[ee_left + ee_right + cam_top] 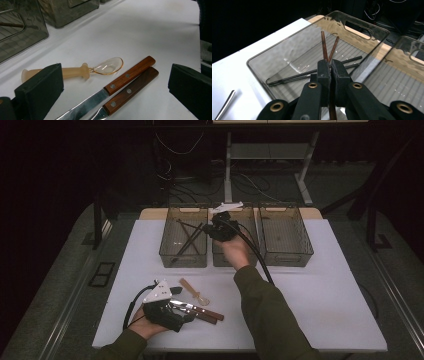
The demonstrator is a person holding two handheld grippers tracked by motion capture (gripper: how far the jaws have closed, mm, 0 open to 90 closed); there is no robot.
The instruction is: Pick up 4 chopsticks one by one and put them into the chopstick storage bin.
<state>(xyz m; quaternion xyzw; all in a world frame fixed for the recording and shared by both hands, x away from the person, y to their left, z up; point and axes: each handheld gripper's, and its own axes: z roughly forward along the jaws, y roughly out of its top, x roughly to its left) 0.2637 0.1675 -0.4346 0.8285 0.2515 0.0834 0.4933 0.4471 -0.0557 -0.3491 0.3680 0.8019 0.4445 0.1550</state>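
**Brown chopsticks pinched over the left bin**

The right tongs [329, 72] are pressed tight together, and a pair of brown chopsticks [325, 48] is clamped between them, the two thin sticks fanning out past the pads in a narrow V. From the high view, the right hand holds the tongs [220, 227] right at the back row of the worktop [320, 295], over the boundary between the left bin [170, 252] and the middle bin [232, 260]. A third clear bin [285, 255] sits just beside those two, on the right.

Down inside the left bin, a pair of black chopsticks [312, 72] lies flat on the ribbed floor, side by side. The brown pair stands above them, tips pointing toward the far wall of that bin.

Nearer the person, the left tongs [115, 85] are spread wide, pads well apart, pinching nothing. They hover low over the front of the white worktop, left hand wrapped around the body of the tool [162, 312]. Between those open pads, on the surface, lie two knives with wooden handles [130, 85], parallel and touching along their length, steel blades running back toward the tongs. Just beside them rests a small clear-amber spoon with a pale stubby handle [85, 71], its bowl close to the nearer knife handle.
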